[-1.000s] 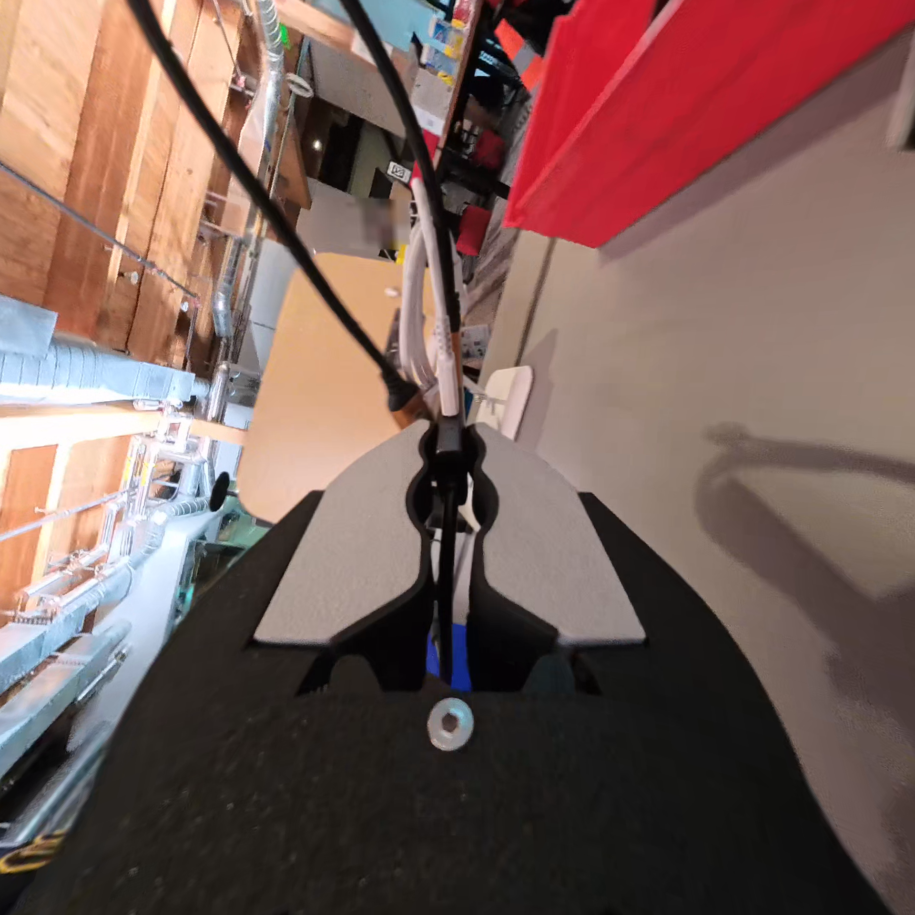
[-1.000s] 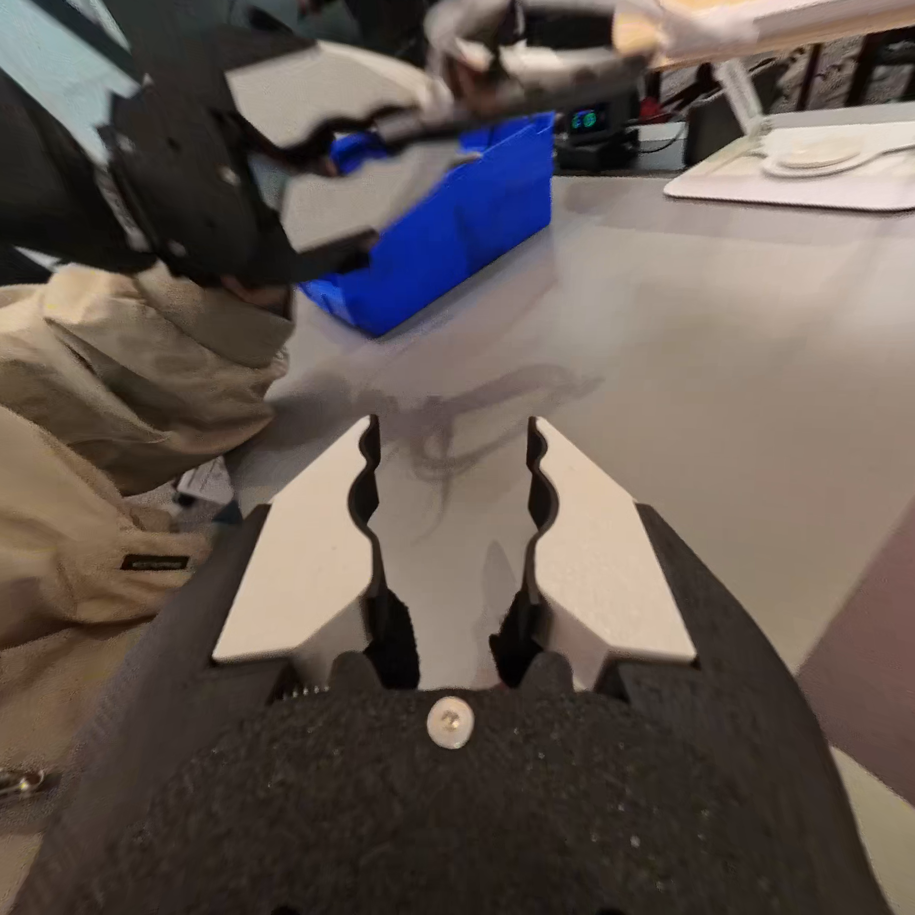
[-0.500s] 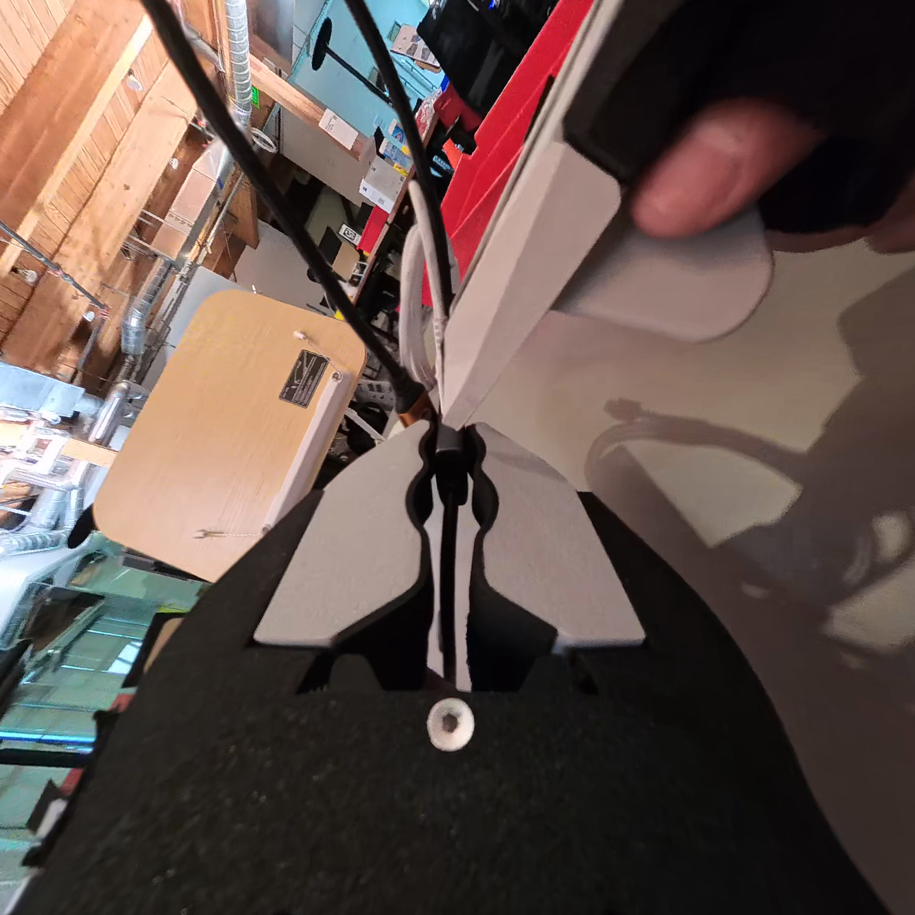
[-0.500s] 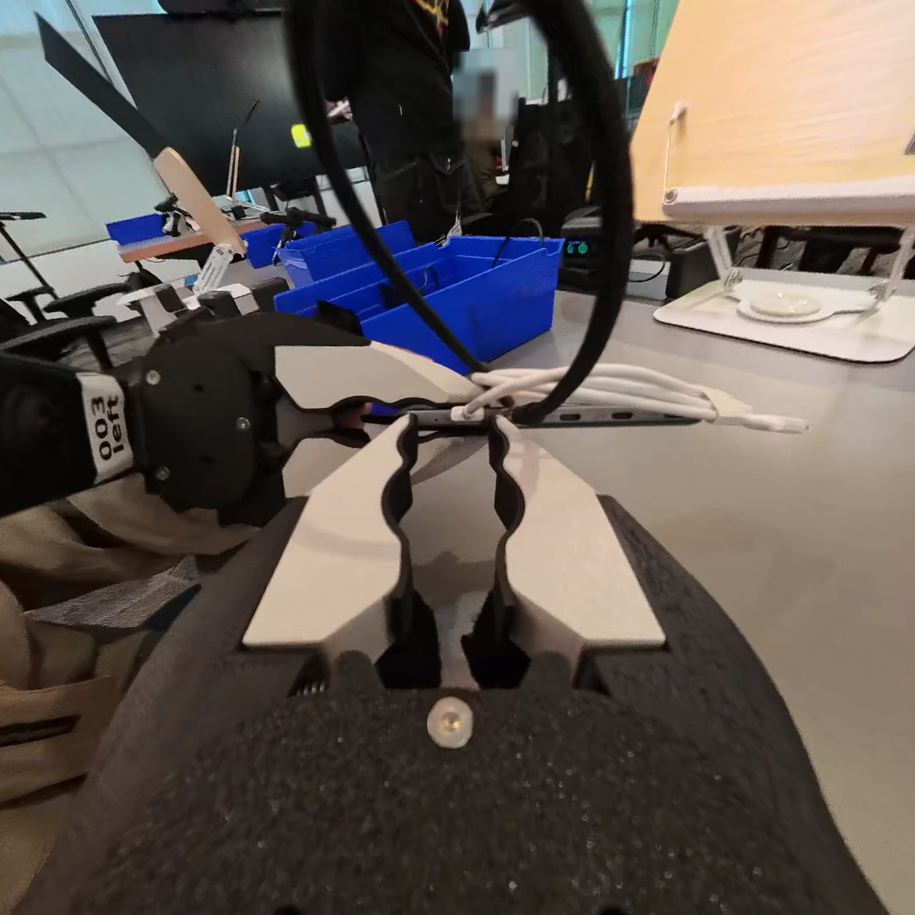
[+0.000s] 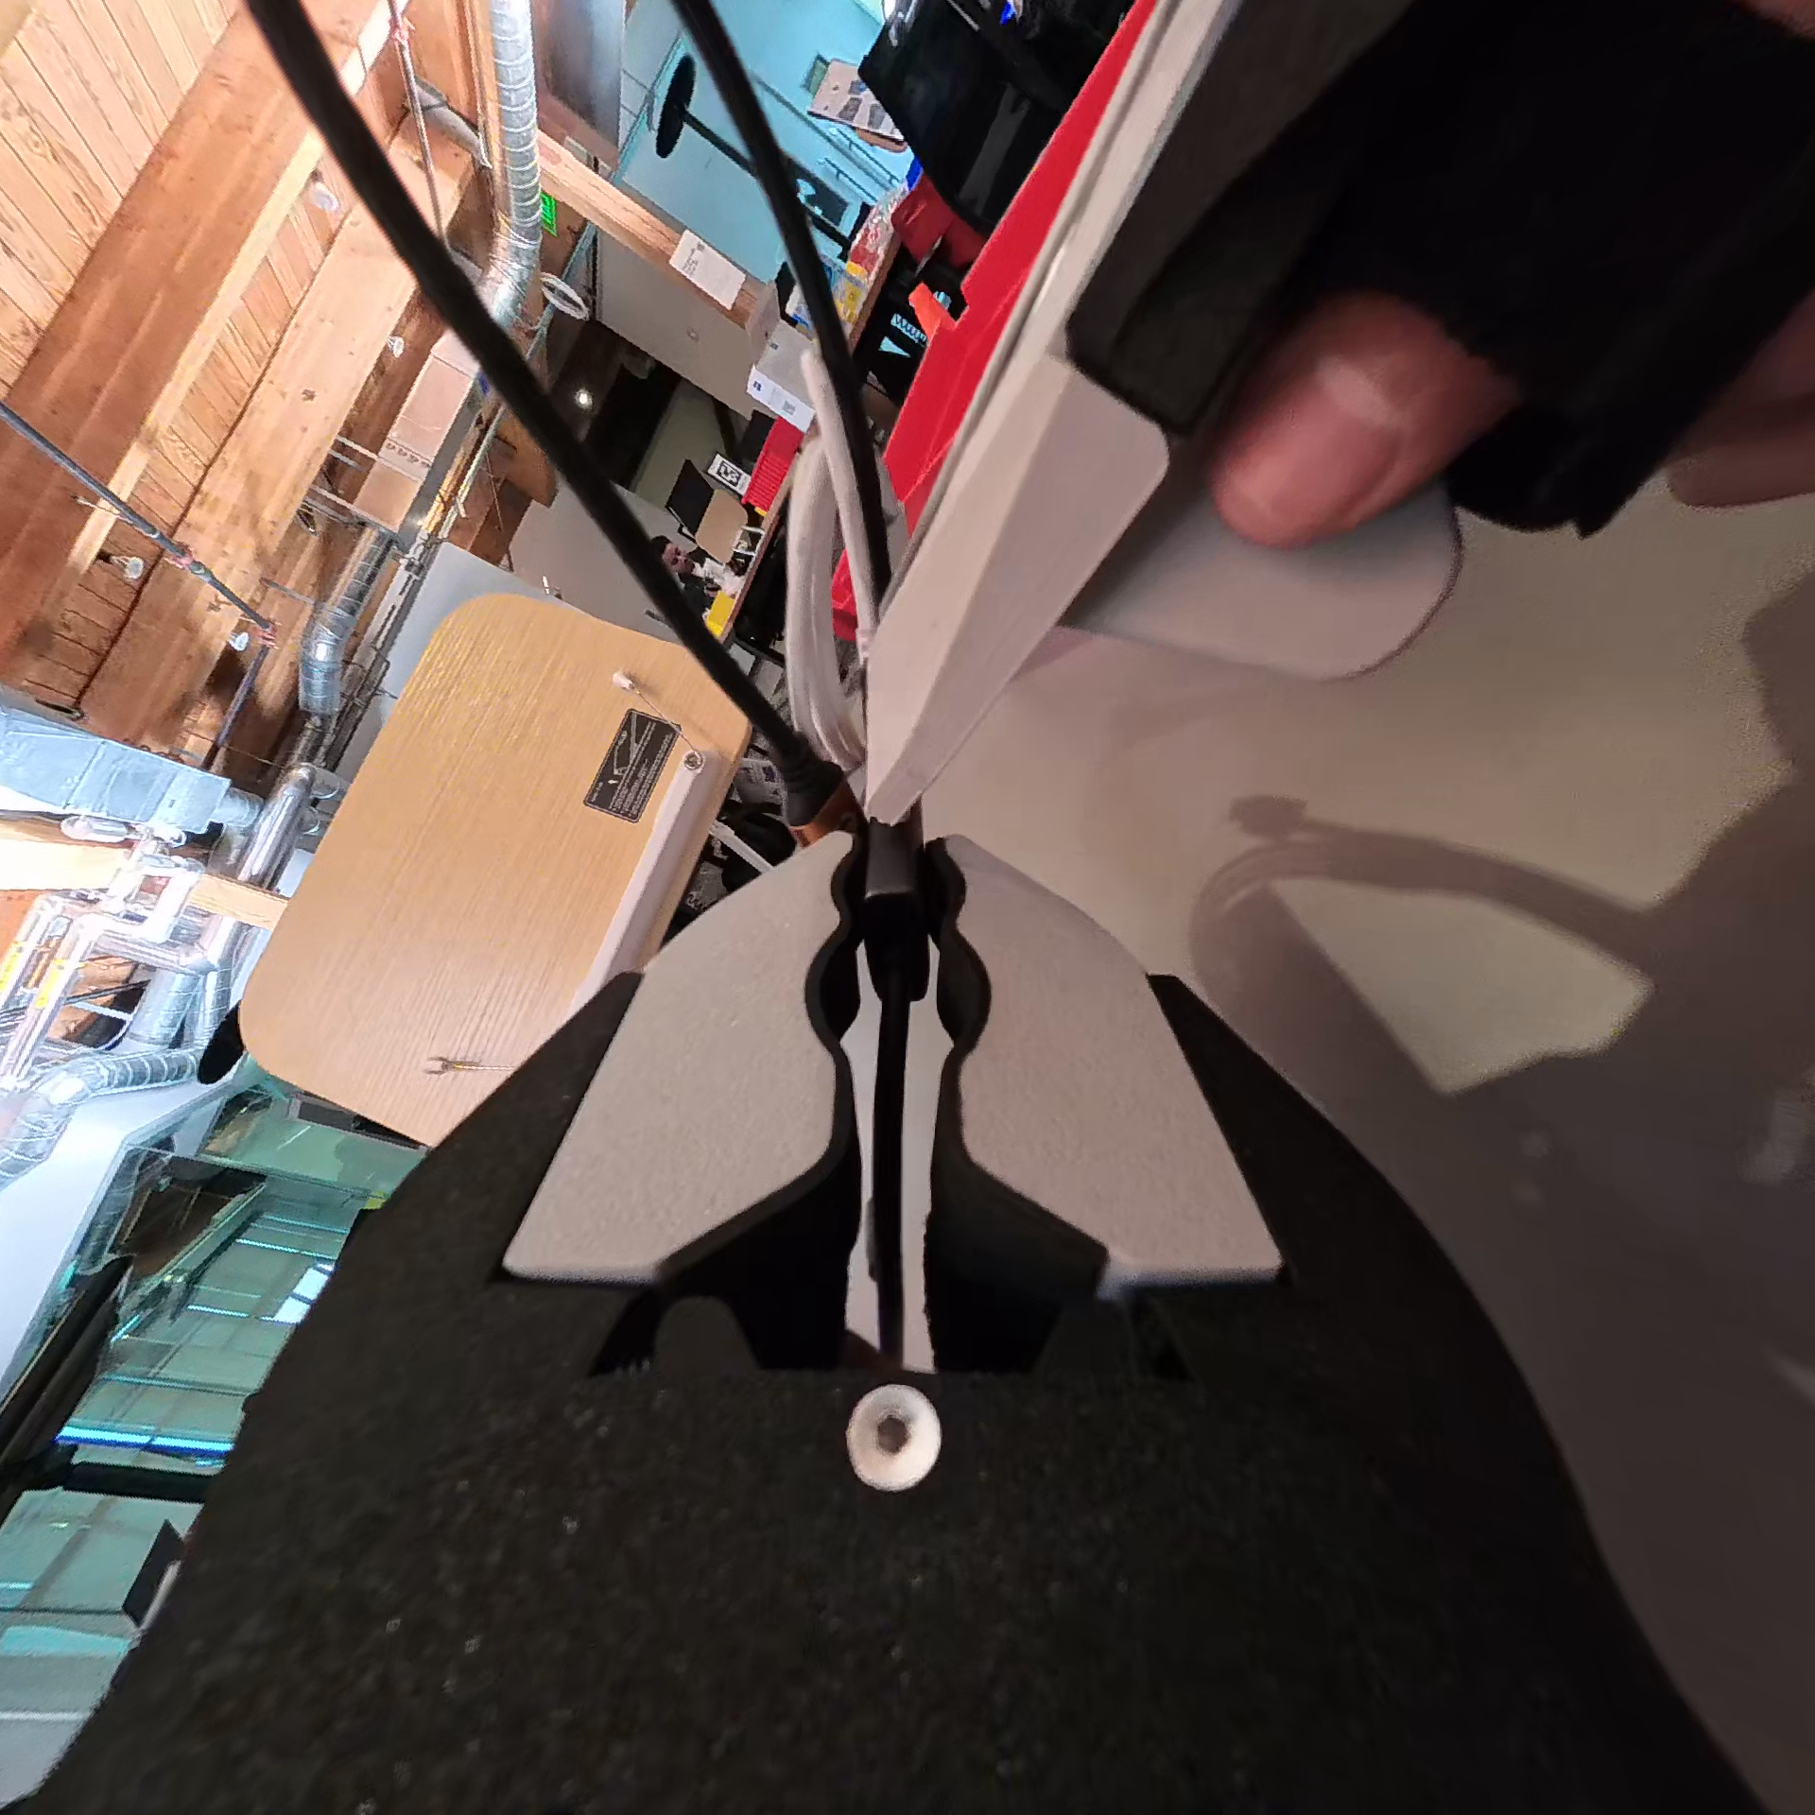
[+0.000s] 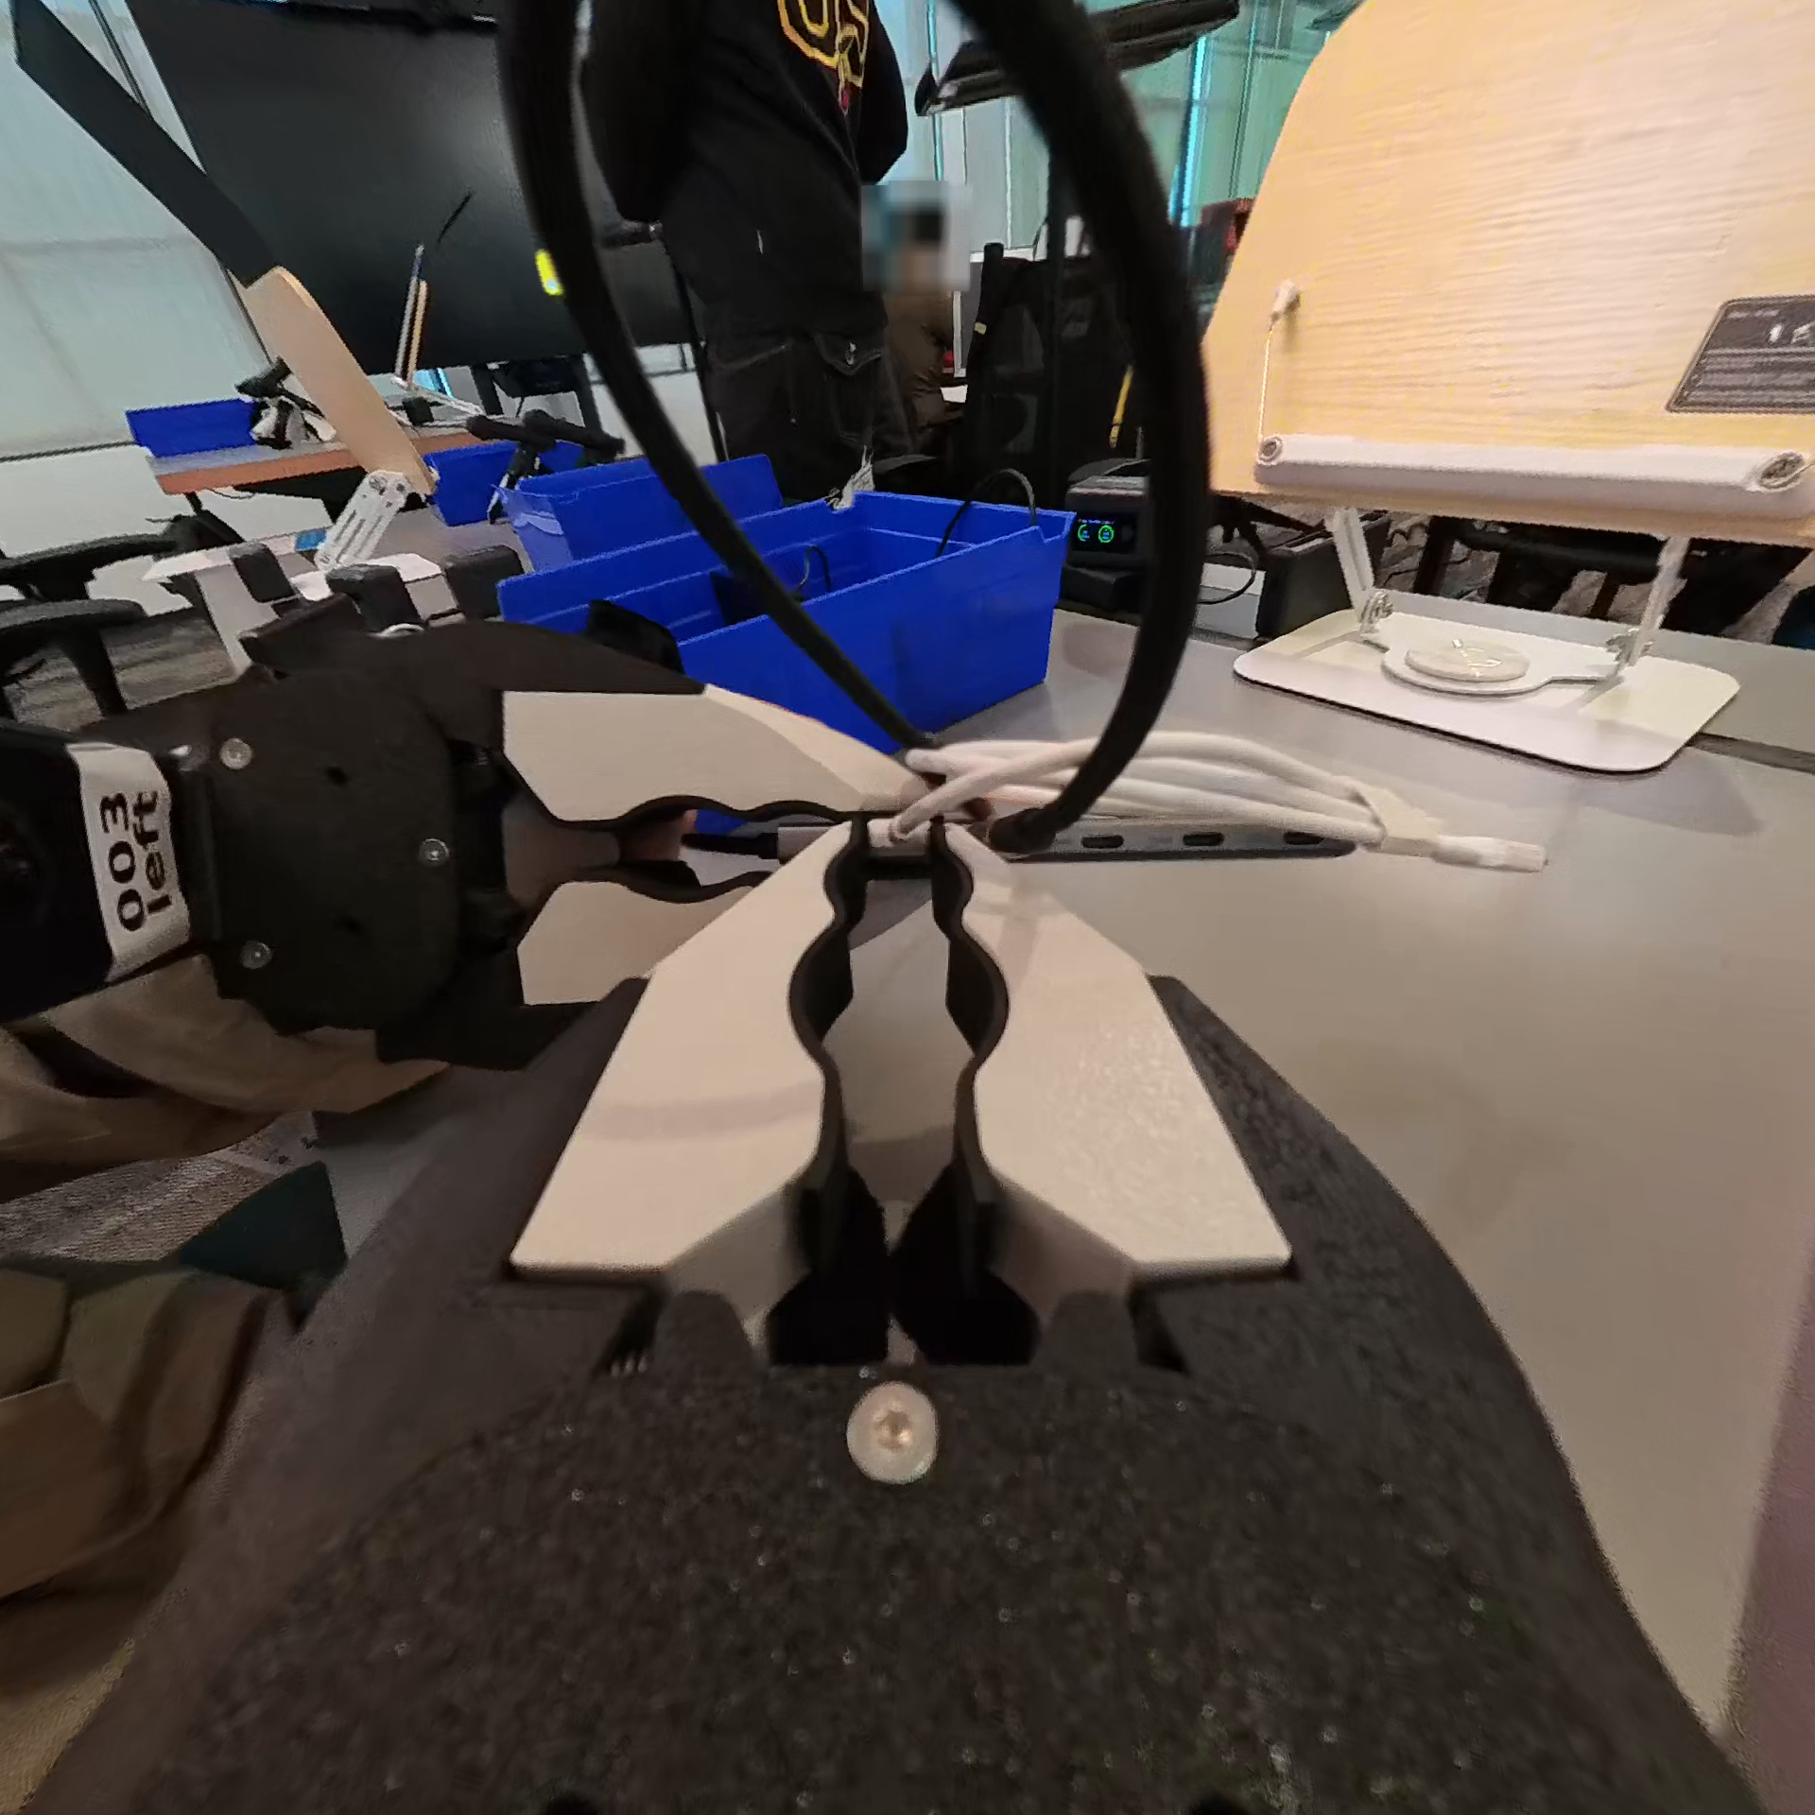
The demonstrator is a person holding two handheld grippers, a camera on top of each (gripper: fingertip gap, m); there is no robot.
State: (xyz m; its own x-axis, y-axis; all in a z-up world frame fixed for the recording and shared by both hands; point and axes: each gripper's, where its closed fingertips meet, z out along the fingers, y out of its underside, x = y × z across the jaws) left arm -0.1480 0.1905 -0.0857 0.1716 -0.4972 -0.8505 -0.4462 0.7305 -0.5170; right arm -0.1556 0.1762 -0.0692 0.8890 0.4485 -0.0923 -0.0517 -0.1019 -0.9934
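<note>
My left gripper is shut on the end of a slim grey hub and holds it level above the grey table. The hub's thin black lead runs back between the left fingers. A bundle of white cable lies along the hub, and a thick black cable loops up from it. My right gripper is shut on the hub just ahead of the left fingertips. One right finger shows in the left wrist view, its tip at the hub.
A blue divided bin stands behind the grippers. A wooden board on a white stand is at the back right. A person in dark clothes stands beyond the table. Red bins are farther off. The grippers are tip to tip, or close to it.
My right gripper rose from over the bare table to the hub and narrowed its jaws onto it. My left gripper kept hold and swung a little.
</note>
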